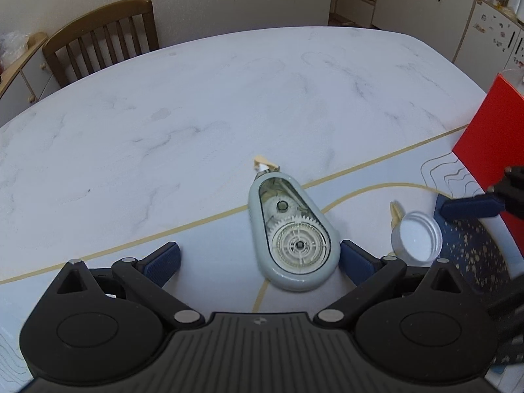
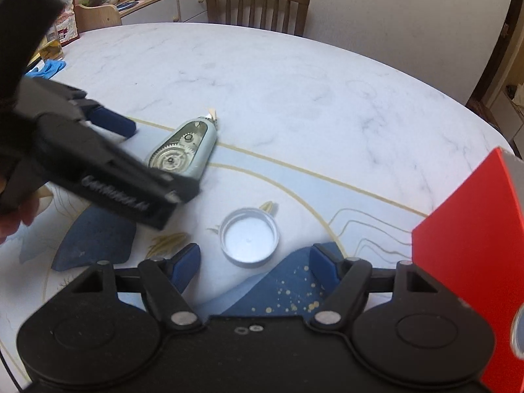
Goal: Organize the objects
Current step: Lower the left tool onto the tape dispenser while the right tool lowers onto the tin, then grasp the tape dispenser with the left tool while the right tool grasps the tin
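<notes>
Wide bare table [image 1: 196, 104] lies open ahead and to the left. On the right a red box [image 2: 465, 245] walls things off, with the white cap [image 2: 249, 237] just beside it and the tape dispenser [image 1: 291, 232] between the left tool's [image 1: 258, 257] spread fingers.

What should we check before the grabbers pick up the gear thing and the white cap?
1. Left gripper open wide: ok.
2. Pale green teardrop-shaped plastic tape dispenser with clear gear window sits between the left fingers: ok, close to one blue pad.
3. Right gripper open: ok.
4. Round white plastic bottle cap, open side up, lies between its fingers: ok.
5. Red box ready to take things: cannot tell, its opening is hidden.
6. Grippers apart from each other: ok.
</notes>
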### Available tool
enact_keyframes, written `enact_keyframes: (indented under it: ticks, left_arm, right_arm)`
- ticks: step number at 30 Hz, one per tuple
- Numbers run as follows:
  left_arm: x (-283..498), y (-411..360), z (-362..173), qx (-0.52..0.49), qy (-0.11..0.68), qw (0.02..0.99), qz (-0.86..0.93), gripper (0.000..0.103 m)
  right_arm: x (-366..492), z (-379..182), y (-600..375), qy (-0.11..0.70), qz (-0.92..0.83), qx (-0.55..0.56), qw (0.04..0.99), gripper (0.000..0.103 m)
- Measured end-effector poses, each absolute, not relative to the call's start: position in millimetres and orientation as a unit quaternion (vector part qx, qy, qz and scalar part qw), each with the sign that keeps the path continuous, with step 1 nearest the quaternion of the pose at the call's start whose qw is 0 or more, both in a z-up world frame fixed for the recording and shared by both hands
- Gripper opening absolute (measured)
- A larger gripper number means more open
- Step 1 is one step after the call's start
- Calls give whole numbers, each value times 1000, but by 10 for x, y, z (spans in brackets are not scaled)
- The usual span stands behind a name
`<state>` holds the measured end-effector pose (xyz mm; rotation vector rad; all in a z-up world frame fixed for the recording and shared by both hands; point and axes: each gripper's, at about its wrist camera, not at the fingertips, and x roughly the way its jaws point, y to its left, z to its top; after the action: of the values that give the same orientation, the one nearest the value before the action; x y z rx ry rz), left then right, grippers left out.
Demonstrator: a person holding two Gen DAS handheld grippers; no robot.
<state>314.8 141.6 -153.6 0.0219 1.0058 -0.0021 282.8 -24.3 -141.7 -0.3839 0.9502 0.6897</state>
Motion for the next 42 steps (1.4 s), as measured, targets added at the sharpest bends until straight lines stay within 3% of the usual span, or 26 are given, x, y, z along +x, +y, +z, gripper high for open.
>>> enact_keyframes:
  ticks: [6, 8, 10, 12, 14, 18, 42]
  left_arm:
    - [3105, 1399, -1568, 8, 469, 883, 4, 103]
    - [3109, 1379, -1576, 4, 467, 884, 7, 102]
    - [3109, 1371, -1573, 2, 465, 885, 13, 100]
    - [3089, 1353, -1552, 4, 459, 888, 9, 93]
    - [3080, 1311, -1515, 10, 452, 892, -3, 74]
    - [3084, 1234, -1470, 19, 449, 893, -18, 53]
    - [2459, 926, -1182, -17, 448, 893, -35, 53]
  right_arm:
    - [2815, -1446, -188, 436, 322, -182, 820, 71]
    - [2809, -1438, -173, 436, 324, -178, 820, 63]
    - [2838, -1441, -152, 437, 333, -173, 818, 49]
    - [2835, -1436, -114, 435, 334, -178, 817, 47]
    - [2864, -1452, -75, 437, 333, -176, 817, 39]
    - [2857, -1429, -107, 438, 327, -176, 819, 38]
    - [2381, -1005, -644, 424, 323, -124, 837, 38]
